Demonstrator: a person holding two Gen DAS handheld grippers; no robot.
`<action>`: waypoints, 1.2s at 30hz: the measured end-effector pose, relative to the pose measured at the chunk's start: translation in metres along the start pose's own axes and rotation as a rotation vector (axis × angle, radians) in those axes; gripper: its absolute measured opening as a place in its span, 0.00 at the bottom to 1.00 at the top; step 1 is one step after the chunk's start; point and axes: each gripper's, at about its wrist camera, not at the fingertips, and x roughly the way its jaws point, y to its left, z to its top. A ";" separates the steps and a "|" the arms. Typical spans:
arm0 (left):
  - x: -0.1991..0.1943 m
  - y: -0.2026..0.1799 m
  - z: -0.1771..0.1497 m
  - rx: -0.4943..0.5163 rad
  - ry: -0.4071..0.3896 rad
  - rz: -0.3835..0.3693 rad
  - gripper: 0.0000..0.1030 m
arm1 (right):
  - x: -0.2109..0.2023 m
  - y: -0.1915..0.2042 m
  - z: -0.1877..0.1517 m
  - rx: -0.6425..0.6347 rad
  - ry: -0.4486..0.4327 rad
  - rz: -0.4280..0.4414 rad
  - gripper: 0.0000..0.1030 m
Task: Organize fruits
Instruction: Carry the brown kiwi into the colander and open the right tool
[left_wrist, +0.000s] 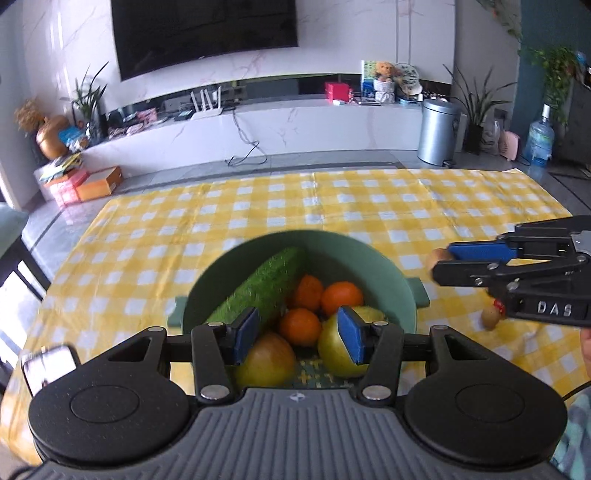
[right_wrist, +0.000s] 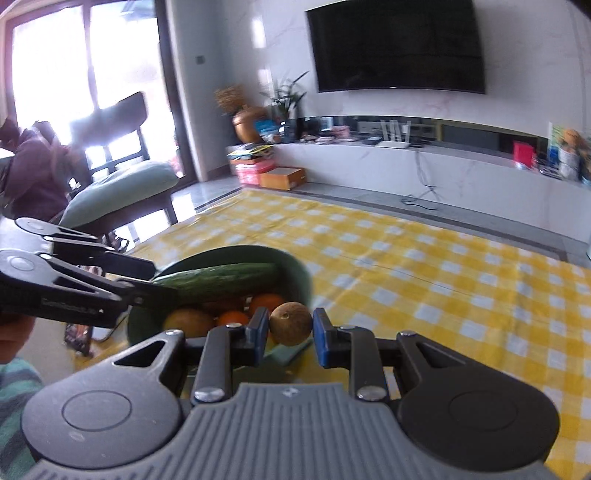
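Three oranges (left_wrist: 300, 326), a cucumber (left_wrist: 258, 291) and two yellow-green fruits (left_wrist: 338, 350) already lie in the green bowl (left_wrist: 384, 280). Left gripper (left_wrist: 295, 338): jaws apart, empty, above the bowl. Right gripper (right_wrist: 290, 332): clamped on a small brown fruit (right_wrist: 290, 324) near the bowl's right rim. One more brown fruit (left_wrist: 490, 317) remains on the tablecloth (left_wrist: 332, 199).

The far half of the bench (left_wrist: 369, 199) is left bare under its checked cloth. The green bowl (left_wrist: 391, 273) is crowded by a slanting cucumber (left_wrist: 266, 284) and oranges (left_wrist: 340, 297). The right tool (left_wrist: 443, 264) is held just beside its rim.

Black gripper (left_wrist: 295, 338), blue-padded jaws, ribbed grey housing; teal striped sleeve (left_wrist: 576, 435).
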 end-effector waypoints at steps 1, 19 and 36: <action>-0.001 0.001 -0.002 -0.012 0.001 0.012 0.58 | 0.003 0.006 0.001 -0.017 0.012 0.015 0.22; -0.020 0.013 -0.012 -0.079 -0.037 0.011 0.46 | 0.065 0.069 0.011 -0.087 0.267 0.101 0.21; -0.032 0.017 -0.011 -0.121 -0.060 -0.014 0.46 | 0.069 0.075 0.007 -0.060 0.310 0.055 0.28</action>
